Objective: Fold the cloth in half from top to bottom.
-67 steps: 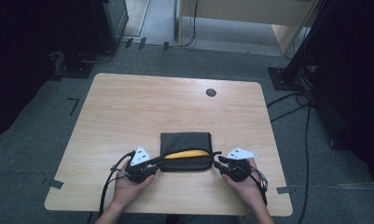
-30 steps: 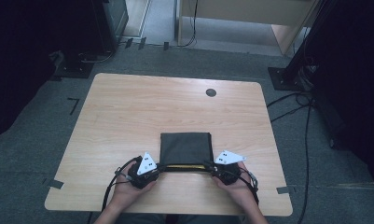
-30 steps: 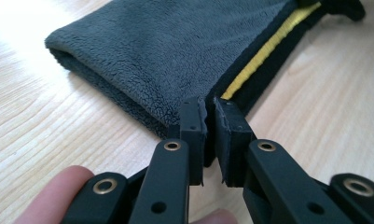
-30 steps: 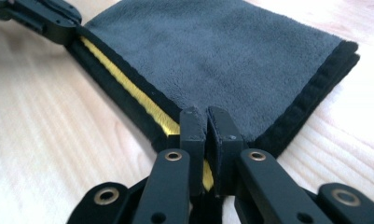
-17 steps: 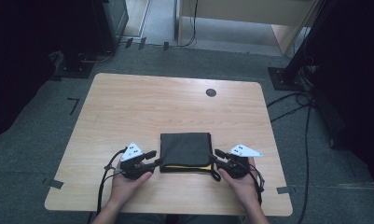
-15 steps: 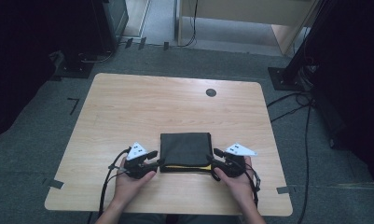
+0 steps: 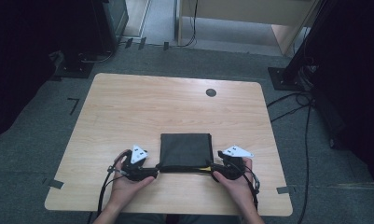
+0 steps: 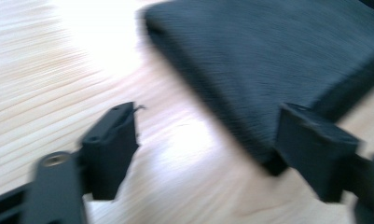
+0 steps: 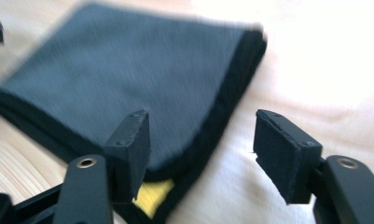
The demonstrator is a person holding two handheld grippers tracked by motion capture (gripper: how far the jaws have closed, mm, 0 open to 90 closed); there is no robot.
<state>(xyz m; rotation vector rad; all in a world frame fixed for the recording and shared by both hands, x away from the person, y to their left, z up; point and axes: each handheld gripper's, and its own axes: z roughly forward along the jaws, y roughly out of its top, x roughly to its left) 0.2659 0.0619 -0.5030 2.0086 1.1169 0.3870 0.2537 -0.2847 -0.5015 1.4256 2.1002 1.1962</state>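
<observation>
A dark folded cloth (image 7: 184,149) lies flat near the table's front edge, with a strip of yellow (image 7: 204,168) showing at its near right side. My left gripper (image 7: 153,173) rests at the cloth's near left corner. Its jaws have just been opening and stand open; in the left gripper view the left gripper (image 8: 208,135) brackets the corner of the cloth (image 8: 278,60) without pressing on it. My right gripper (image 7: 212,170) sits at the near right corner, its jaws also just opened. The right gripper (image 9: 203,135) stands wide over the cloth (image 9: 128,70) edge and yellow lining (image 9: 152,196).
The wooden table (image 7: 152,107) has a round dark grommet (image 7: 211,92) near its far edge. Cables (image 7: 296,107) trail on the grey floor to the right, and dark stands flank the table. Tape marks sit by the table's near corners.
The cloth's upper layer, which earlier showed yellow inside, has been folded toward me and lies flat. Both grippers have let go of it and drawn slightly outward.
</observation>
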